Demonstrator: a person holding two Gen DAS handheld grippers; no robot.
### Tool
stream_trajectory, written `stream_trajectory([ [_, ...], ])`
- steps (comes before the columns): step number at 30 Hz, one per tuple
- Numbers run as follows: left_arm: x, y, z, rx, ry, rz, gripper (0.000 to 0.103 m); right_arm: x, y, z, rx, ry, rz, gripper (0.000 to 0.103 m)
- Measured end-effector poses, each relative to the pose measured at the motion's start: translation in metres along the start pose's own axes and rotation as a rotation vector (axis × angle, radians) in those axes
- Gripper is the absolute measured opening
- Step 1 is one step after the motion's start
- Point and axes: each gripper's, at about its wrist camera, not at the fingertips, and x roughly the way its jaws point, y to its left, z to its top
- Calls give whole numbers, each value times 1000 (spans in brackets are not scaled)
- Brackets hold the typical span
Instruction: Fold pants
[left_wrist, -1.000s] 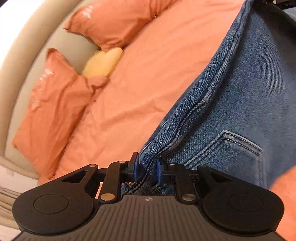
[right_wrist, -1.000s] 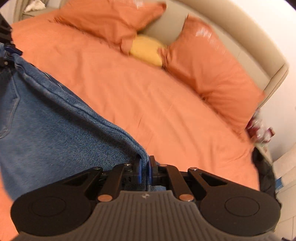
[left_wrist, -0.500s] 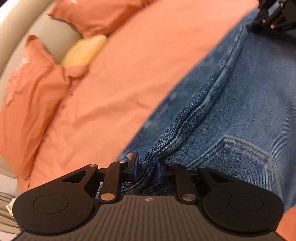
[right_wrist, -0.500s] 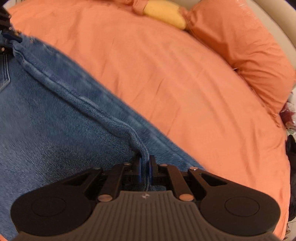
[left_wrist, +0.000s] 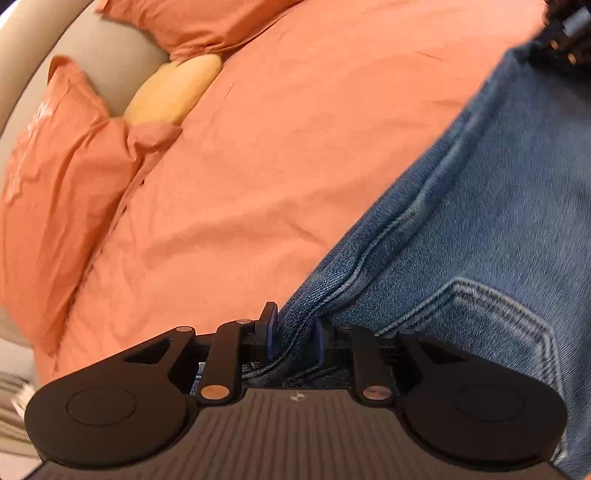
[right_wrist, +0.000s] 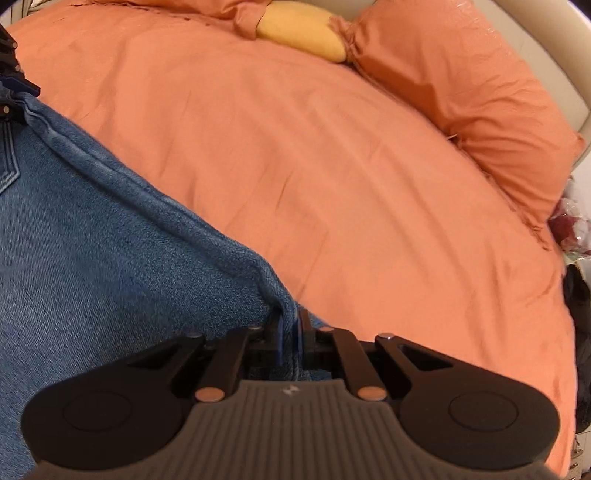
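Note:
Blue denim pants (left_wrist: 480, 229) stretch between my two grippers over an orange bed. My left gripper (left_wrist: 293, 332) is shut on the thick seamed edge near a back pocket (left_wrist: 491, 317). My right gripper (right_wrist: 290, 332) is shut on the other end of the same folded edge of the pants (right_wrist: 92, 240). The right gripper shows in the left wrist view at the top right (left_wrist: 569, 33); the left gripper shows in the right wrist view at the far left edge (right_wrist: 11, 85). The part of the pants that hangs below the held edge is hidden.
The orange bedsheet (right_wrist: 332, 166) spreads ahead. Orange pillows (left_wrist: 55, 177) (right_wrist: 480, 92) and a yellow cushion (left_wrist: 173, 92) (right_wrist: 303, 33) lie against a beige headboard (right_wrist: 546, 48). Dark clutter sits beside the bed at the right (right_wrist: 576, 258).
Both grippers have swung down toward the bed with the pants still held taut between them, then tilted back a little. The pillows have shifted in both views.

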Motion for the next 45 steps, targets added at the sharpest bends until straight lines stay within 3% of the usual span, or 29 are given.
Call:
stream_trajectory([
  [2,-2,-3,-2,11,-7,17,30,3,-6,3,37,4,16,5],
  [3,-2,-3,-1,16,-9,24,30,3,-9,4,50,5,11,14],
  [4,-3,-3,0,19,-9,29,31,1,-12,5,62,3,1,37],
  [5,-6,-3,0,22,-8,33,36,-4,-16,5,79,-6,-5,52],
  [6,-11,-3,0,20,-9,34,43,-10,-22,5,102,-19,-8,70],
  [7,-19,-5,0,12,-15,40,71,-17,-28,5,124,-28,-1,72],
  [8,-26,-3,-1,-5,-27,47,91,-25,-32,4,140,-25,7,72],
  [15,-94,-12,-5,-94,-98,24,83,-96,-42,-44,205,26,45,73],
  [20,-146,-56,-12,-121,-43,-19,70,-144,-37,-116,228,105,52,69],
  [26,-188,-115,-34,-116,-64,-78,70,-189,-28,-219,316,191,78,61],
  [32,-199,-152,-60,-180,-38,-137,70,-189,-18,-296,417,315,128,61],
  [35,-196,-161,-67,-220,-3,-140,70,-177,-16,-313,474,393,161,62],
  [37,-197,-170,-69,-217,12,-126,70,-176,-20,-313,493,395,167,67],
  [42,-205,-178,-66,-245,38,-92,70,-162,-2,-307,363,478,132,70],
  [44,-207,-176,-64,-274,37,-88,70,-159,8,-303,299,487,88,59],
  [45,-208,-176,-64,-284,34,-85,70,-160,13,-301,274,481,75,48],
])
